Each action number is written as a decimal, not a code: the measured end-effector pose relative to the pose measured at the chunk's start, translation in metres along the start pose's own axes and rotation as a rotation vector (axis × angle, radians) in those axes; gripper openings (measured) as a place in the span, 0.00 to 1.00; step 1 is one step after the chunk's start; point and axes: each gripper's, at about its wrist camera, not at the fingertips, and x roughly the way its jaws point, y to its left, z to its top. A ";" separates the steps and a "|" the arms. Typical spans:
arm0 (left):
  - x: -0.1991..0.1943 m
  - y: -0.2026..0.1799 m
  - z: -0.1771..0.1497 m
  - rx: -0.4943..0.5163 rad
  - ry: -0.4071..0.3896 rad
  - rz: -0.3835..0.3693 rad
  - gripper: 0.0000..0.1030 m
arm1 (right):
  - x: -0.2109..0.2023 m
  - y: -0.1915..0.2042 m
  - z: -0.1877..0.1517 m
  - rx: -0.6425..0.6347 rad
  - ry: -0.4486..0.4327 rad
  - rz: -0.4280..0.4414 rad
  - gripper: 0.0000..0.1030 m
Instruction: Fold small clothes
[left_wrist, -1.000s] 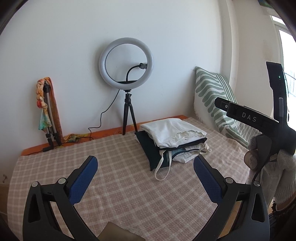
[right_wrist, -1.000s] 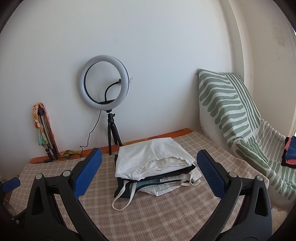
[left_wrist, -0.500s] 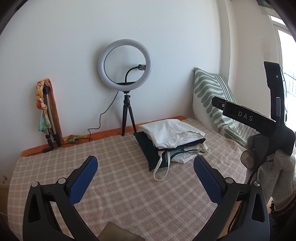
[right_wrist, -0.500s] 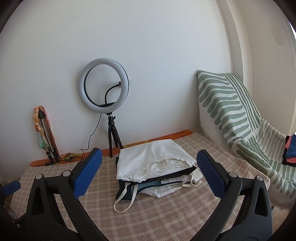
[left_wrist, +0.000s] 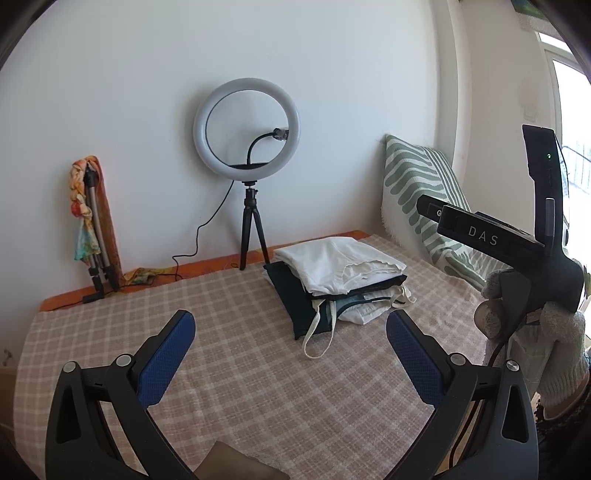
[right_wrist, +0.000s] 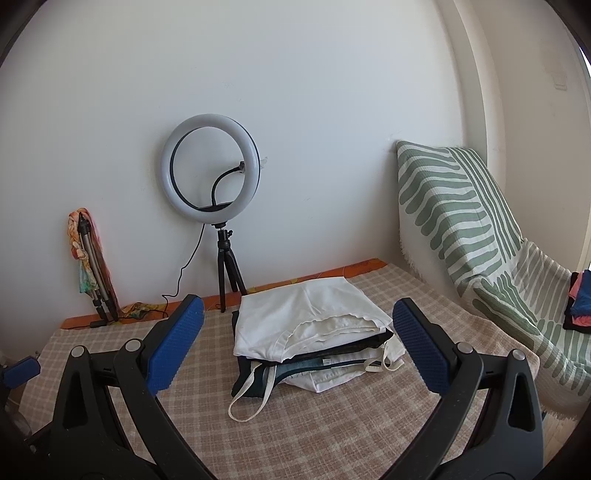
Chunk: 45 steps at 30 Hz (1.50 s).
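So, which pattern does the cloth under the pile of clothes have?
The cloth is a beige and white check, clearest in the right wrist view.

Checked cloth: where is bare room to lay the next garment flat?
Bare checked cloth lies between the stack of folded clothes and the left edge, in front of the ring light tripod. Crowded: the back right, between stack and striped throw.

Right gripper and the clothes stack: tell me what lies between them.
Only bare checked cloth lies between the open right gripper and the stack, apart from the stack's own loose strap; the right wrist view shows it.
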 end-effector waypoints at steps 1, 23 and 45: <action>0.000 0.000 0.000 0.000 0.000 0.001 1.00 | -0.001 0.000 0.000 0.000 0.000 0.000 1.00; 0.000 -0.001 -0.001 0.005 0.005 -0.002 1.00 | -0.002 0.001 0.000 -0.001 -0.003 0.002 1.00; 0.001 0.000 -0.005 0.006 0.011 -0.012 1.00 | -0.003 0.004 -0.001 -0.005 -0.002 0.000 1.00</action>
